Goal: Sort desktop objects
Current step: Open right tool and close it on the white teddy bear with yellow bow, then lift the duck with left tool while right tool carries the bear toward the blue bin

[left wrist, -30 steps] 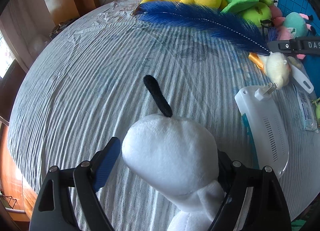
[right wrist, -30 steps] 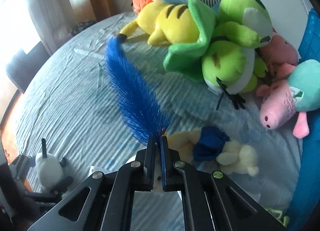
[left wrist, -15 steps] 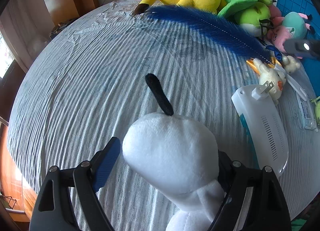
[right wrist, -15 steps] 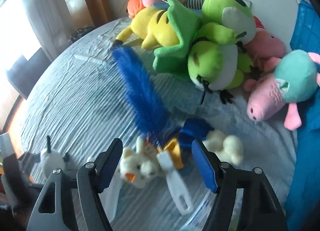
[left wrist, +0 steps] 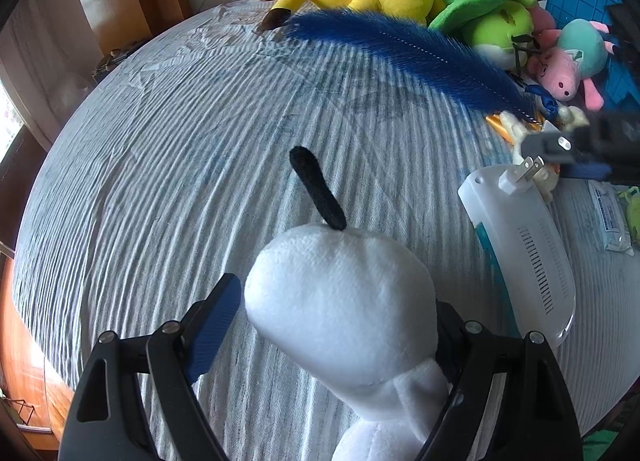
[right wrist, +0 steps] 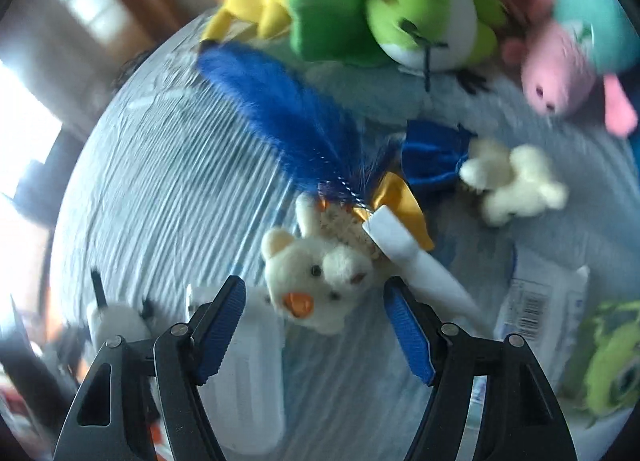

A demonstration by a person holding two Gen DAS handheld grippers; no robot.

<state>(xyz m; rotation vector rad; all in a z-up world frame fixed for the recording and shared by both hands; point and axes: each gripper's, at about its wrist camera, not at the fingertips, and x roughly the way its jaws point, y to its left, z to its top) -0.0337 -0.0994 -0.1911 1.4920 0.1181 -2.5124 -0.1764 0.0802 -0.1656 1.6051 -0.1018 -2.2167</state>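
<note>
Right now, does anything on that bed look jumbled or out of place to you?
Yes. The blue feather wand lies across a small cream duck plush, its white handle resting over the toy. A white plug-in device lies flat with its prongs sticking up. The left claw has a white plush between its fingers.

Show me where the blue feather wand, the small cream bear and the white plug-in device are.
blue feather wand (left wrist: 400, 41): left wrist view, middle of the plume.
small cream bear (right wrist: 320, 281): right wrist view, its face.
white plug-in device (left wrist: 524, 245): left wrist view, its vented casing.

The black left gripper with blue finger pads (left wrist: 336, 325) stands spread wide. The matching black right gripper (right wrist: 316, 321) hangs open-jawed too.
</note>
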